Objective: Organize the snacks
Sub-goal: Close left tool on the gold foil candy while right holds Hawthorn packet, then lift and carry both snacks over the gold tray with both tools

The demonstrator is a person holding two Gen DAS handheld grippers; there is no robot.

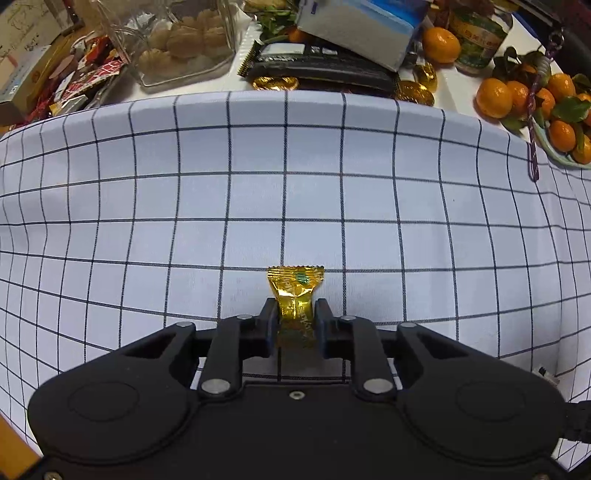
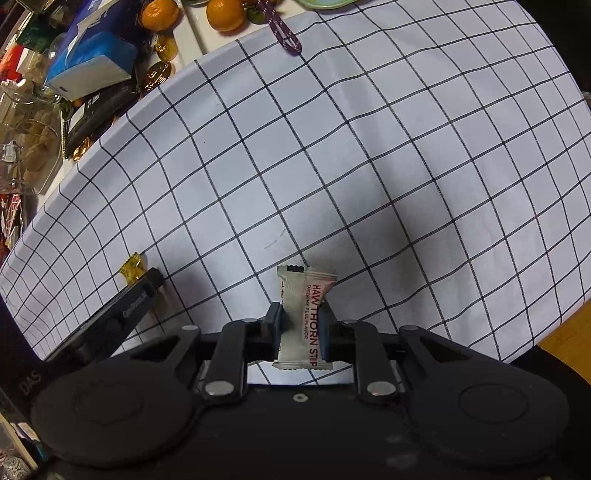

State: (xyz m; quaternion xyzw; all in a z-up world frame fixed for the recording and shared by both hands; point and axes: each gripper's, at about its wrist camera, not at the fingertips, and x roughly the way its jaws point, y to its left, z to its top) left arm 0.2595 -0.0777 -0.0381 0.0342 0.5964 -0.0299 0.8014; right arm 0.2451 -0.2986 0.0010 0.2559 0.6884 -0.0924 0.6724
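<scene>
A gold foil candy [image 1: 294, 295] is pinched between the pads of my left gripper [image 1: 294, 312], which is shut on it above the checked cloth [image 1: 295, 184]. In the right wrist view, a white hawthorn strip packet [image 2: 306, 314] with red lettering stands between the pads of my right gripper [image 2: 301, 314], which is shut on it. At the lower left of that view the left gripper [image 2: 147, 284] shows as a dark finger with the gold candy [image 2: 132, 266] at its tip.
Beyond the cloth's far edge lie a clear jar of cookies [image 1: 181, 40], a black snack pack [image 1: 321, 66], a blue and white bag [image 1: 362, 29], gold foil coins [image 1: 413, 92], tangerines [image 1: 524, 96] in a green dish and red wrappers [image 1: 81, 81]. A purple cord [image 2: 284, 33] rests on the cloth's edge.
</scene>
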